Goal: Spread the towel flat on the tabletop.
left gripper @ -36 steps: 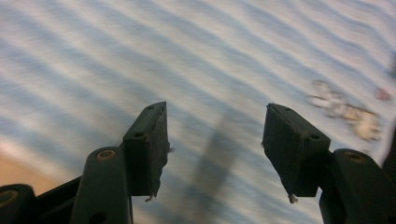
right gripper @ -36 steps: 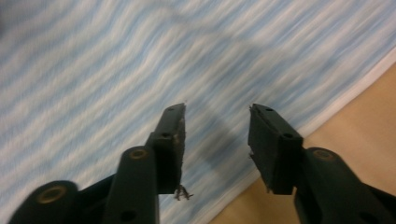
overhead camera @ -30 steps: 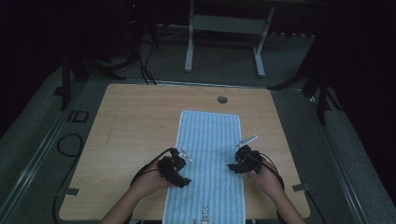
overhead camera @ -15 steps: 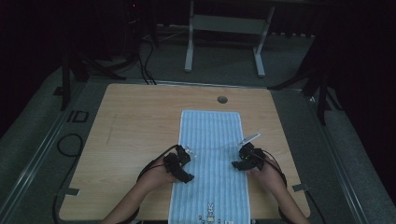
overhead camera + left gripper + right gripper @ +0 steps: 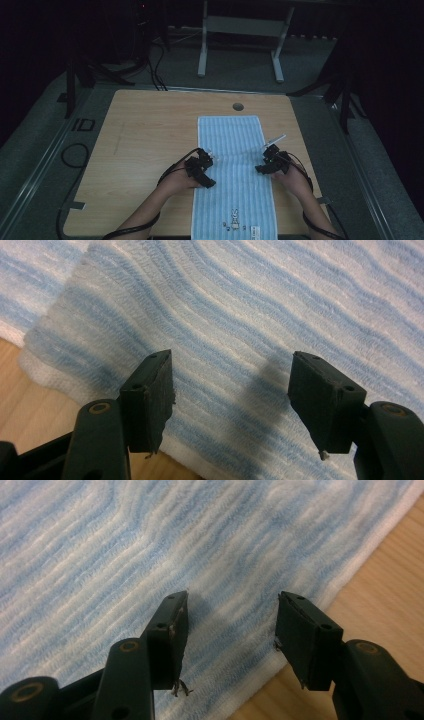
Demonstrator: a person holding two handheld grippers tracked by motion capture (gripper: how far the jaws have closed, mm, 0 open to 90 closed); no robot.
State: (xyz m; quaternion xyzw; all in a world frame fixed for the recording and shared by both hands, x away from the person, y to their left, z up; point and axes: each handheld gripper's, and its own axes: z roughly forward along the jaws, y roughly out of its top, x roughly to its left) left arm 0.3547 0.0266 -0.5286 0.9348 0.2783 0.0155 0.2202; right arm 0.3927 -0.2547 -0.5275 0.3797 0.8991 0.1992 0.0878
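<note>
A blue-and-white striped towel (image 5: 232,145) lies flat and lengthwise on the wooden table (image 5: 150,130). My left gripper (image 5: 206,167) is at the towel's left edge, about halfway along it. In the left gripper view its jaws (image 5: 231,360) stand open just above the towel (image 5: 250,300), with nothing between them and a folded edge at the left. My right gripper (image 5: 263,167) is at the opposite, right edge. Its jaws (image 5: 233,602) are open too, hovering over the towel (image 5: 125,545) close to the hem, beside bare wood (image 5: 390,580).
A round cable hole (image 5: 238,106) sits in the table just beyond the towel's far end. A small rabbit motif (image 5: 233,220) marks the near end. A metal stand (image 5: 240,30) rises behind the table, and cables (image 5: 75,155) lie on the floor at left.
Both grippers have shifted a little to the right and away from the person. The towel's near end now lies slightly further right.
</note>
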